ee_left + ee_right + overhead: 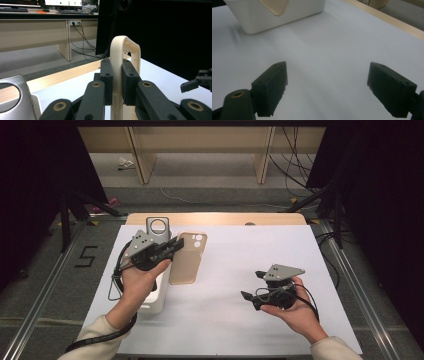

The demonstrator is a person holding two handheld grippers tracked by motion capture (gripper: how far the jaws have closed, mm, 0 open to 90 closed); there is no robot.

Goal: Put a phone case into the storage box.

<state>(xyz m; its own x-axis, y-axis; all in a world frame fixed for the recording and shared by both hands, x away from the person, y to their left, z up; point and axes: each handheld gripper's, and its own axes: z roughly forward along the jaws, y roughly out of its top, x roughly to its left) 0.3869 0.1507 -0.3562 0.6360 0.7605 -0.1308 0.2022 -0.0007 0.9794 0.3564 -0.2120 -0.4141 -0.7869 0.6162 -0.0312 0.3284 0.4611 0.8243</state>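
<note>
The white worktop (225, 285) fills the middle of the high view. Left of centre stands a white box (152, 302). Above it, the left gripper (175, 246) clamps a beige phone case (187, 257). At lower right, the right gripper (252, 287) is wide, holding nothing.

In the high view the left hand (142, 280) covers much of the white holder (155, 302) and the grey case's (158, 230) lower part. In the right gripper view the top edge crops the holder. In the left gripper view the jaws hide the beige case's (125, 50) lower part.
</note>
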